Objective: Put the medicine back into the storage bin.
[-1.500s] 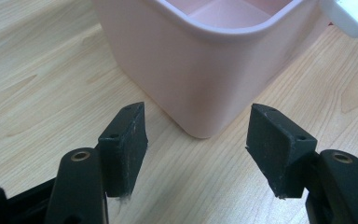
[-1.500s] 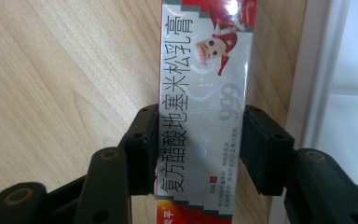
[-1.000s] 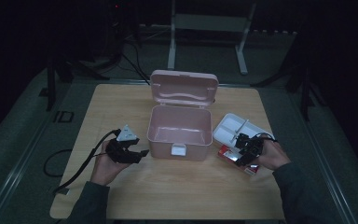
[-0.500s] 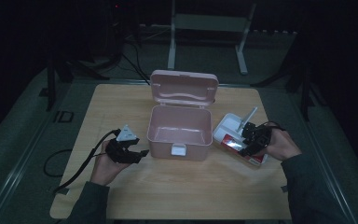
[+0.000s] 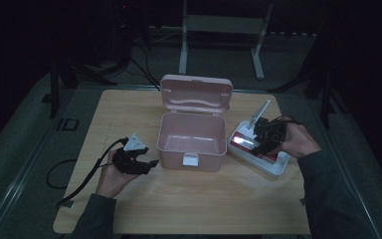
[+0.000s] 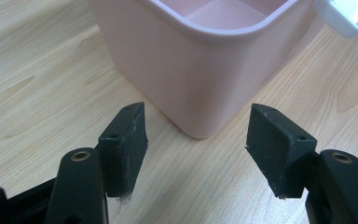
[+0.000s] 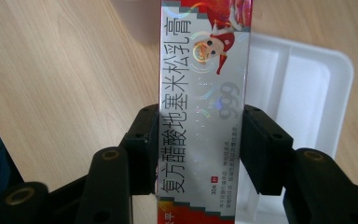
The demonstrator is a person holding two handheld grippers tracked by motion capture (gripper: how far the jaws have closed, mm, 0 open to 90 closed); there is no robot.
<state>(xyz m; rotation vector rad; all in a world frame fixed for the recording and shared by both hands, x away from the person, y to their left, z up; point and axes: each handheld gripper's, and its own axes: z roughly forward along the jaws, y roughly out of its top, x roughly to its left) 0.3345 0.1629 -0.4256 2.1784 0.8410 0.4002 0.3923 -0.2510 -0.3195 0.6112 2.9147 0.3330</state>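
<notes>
Right tongs (image 7: 198, 144) pinch a long silver-and-red carton (image 7: 203, 93) printed with black characters; left tongs (image 6: 200, 149) spread, empty.

The person's forearms come in from the near edge of the high view, sleeves dark. The left hand (image 5: 113, 177) lies low at the left, palm up under the left gripper (image 5: 151, 163), whose grey three-cornered plate sits on top and whose cable trails off to the near left. That gripper points right, and in the left gripper view its two black jaws stand wide apart with nothing between them. The right hand (image 5: 298, 141) is raised at the right, wrist bent inward. The right gripper (image 7: 200, 144) has both jaws pressed against the sides of a long flat carton (image 7: 204, 107).
</notes>
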